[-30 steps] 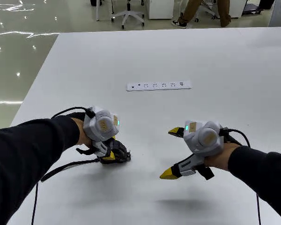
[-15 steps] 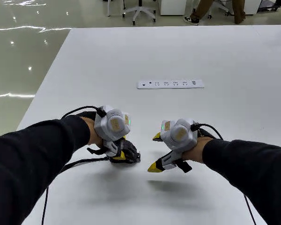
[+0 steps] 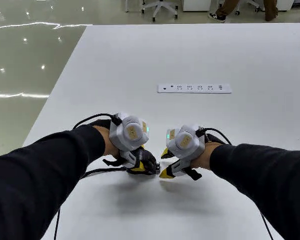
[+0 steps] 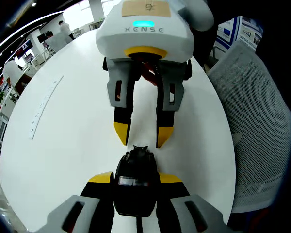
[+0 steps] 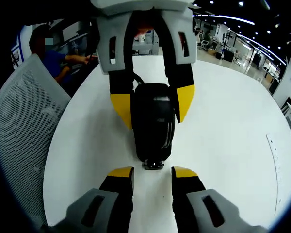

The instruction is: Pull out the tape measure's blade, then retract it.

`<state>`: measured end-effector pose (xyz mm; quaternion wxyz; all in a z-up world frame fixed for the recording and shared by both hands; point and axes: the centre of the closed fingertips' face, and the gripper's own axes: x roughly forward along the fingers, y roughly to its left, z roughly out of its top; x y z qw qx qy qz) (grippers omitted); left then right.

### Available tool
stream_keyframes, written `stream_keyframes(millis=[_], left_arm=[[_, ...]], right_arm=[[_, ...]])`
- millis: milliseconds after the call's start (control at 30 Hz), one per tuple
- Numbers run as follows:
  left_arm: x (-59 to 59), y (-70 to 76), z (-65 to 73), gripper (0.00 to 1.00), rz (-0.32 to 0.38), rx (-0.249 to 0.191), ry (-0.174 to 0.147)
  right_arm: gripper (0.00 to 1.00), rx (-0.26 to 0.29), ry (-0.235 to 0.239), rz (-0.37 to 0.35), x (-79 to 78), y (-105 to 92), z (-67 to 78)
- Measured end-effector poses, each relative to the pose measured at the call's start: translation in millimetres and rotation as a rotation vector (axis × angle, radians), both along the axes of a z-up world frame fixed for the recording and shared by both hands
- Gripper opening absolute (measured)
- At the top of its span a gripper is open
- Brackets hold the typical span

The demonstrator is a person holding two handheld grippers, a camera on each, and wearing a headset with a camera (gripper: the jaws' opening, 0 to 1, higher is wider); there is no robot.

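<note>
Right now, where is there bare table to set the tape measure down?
Bare table lies between the power strip and the tape measure, and beyond the strip to the far edge. Crowded: the left gripper clamps the tape measure, with the open right gripper at its tip.

tape measure (image 5: 154, 121) 1 | grippers (image 3: 141, 165) (image 3: 164, 163) 2 | power strip (image 3: 194, 88) 1 | table (image 3: 190, 50) 1

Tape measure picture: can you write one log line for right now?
left gripper: shut on black rounded tape measure | right gripper: open, tips beside blade hook | blade: not pulled out
</note>
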<state>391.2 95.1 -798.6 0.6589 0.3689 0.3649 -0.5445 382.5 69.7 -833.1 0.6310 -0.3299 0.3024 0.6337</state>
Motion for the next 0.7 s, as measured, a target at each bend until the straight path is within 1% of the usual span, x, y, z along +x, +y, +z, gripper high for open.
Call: stream_keyframes(millis=[67,200,233,267,300,333,367,400,433,600,700], left_arm=[[0.4,0.7,0.6,0.29,0.006,-0.013,0.006],[0.7,0.2,0.4,0.29,0.005,-0.013,0.014],[0.5,0.2,0.4,0.29,0.006,-0.013,0.015],[0.4,0.2,0.3,0.29,0.006,-0.014,0.015],[0.4,0.3,0.3,0.29,0.005,-0.014,0.015],[0.0,0.4,0.5,0.29,0.003,-0.016,0.015],[0.1,0.6,0.7,0.29,0.004,-0.018,0.013],[0.0,1.0,1.0,0.29,0.004,-0.020,0.013],[0.4,1.5,1.2,0.29,0.006,-0.026,0.016],[0.7,1.4,0.9,0.29,0.009,-0.031,0.022],[-0.6,1.8,1.2,0.29,0.006,-0.029,0.024]], right_arm=[[0.20,0.003,-0.001,0.004,0.3,2.4,-0.7],[0.17,0.010,-0.008,0.014,1.7,10.5,-1.4],[0.16,0.002,-0.007,0.021,0.8,10.6,-2.6],[0.16,-0.008,-0.017,0.029,1.7,10.1,-4.9],[0.13,-0.013,-0.018,0.034,1.2,8.9,-6.3],[0.11,0.001,-0.029,0.019,4.4,10.9,-4.7],[0.11,-0.002,0.009,0.004,3.1,9.2,-2.5],[0.10,-0.004,0.004,0.011,4.1,8.6,-1.6],[0.10,-0.009,-0.014,0.031,3.0,8.5,-1.0],[0.09,-0.023,-0.025,0.034,3.3,8.0,-3.3],[0.08,-0.026,-0.042,0.048,3.7,4.4,-2.9]])
